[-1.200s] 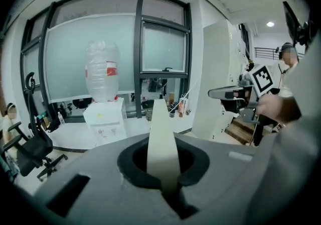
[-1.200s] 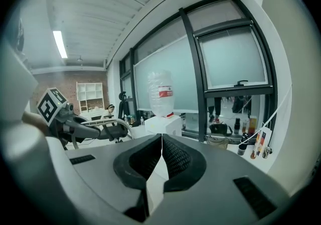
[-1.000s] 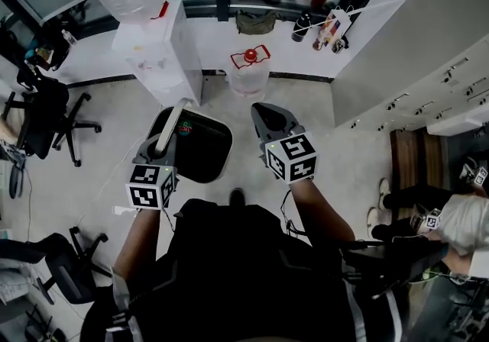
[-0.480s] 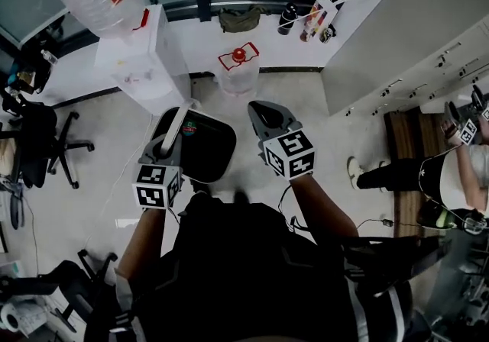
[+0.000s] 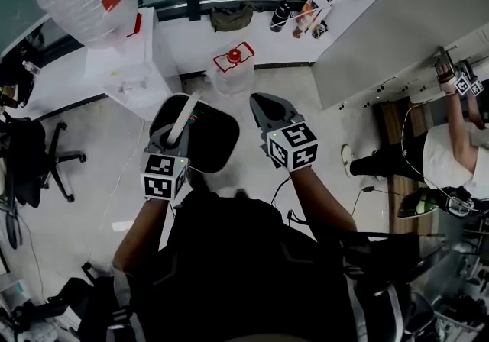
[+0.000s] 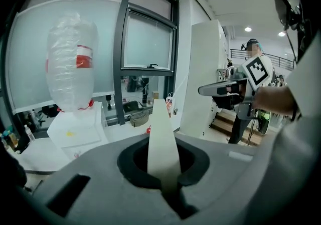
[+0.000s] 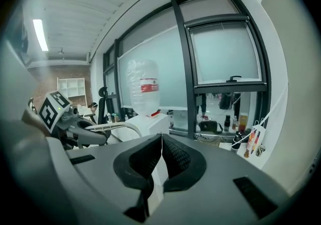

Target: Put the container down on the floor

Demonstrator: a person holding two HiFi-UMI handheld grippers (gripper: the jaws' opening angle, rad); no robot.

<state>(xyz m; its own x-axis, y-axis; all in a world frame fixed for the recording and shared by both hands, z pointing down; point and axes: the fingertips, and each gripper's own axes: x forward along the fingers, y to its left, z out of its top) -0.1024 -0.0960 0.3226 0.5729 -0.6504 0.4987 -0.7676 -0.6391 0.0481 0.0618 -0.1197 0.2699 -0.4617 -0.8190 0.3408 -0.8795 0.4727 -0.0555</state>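
A black container (image 5: 210, 143) with a curved white handle (image 5: 183, 117) hangs above the pale floor, in front of the person's body. My left gripper (image 5: 176, 137) is shut on that handle; in the left gripper view the white handle (image 6: 161, 141) rises straight out from between the pads of my left gripper (image 6: 164, 179). My right gripper (image 5: 265, 106) is held level beside the container, to its right and apart from it, shut with nothing in it. The right gripper view shows the ribbed pads of my right gripper (image 7: 160, 144) pressed together, and the left gripper (image 7: 75, 129) with the handle at the left.
A white water dispenser (image 5: 130, 66) with an upturned bottle stands ahead on the left. A clear jug with a red cap (image 5: 233, 66) sits on the floor just beyond the container. A white cabinet (image 5: 382, 35) is at right, an office chair (image 5: 30, 161) at left, another person (image 5: 451, 153) at far right.
Both grippers keep their pose and the left keeps its hold on the handle. The dispenser and the jug have drawn closer to the container. The other person at right has moved.
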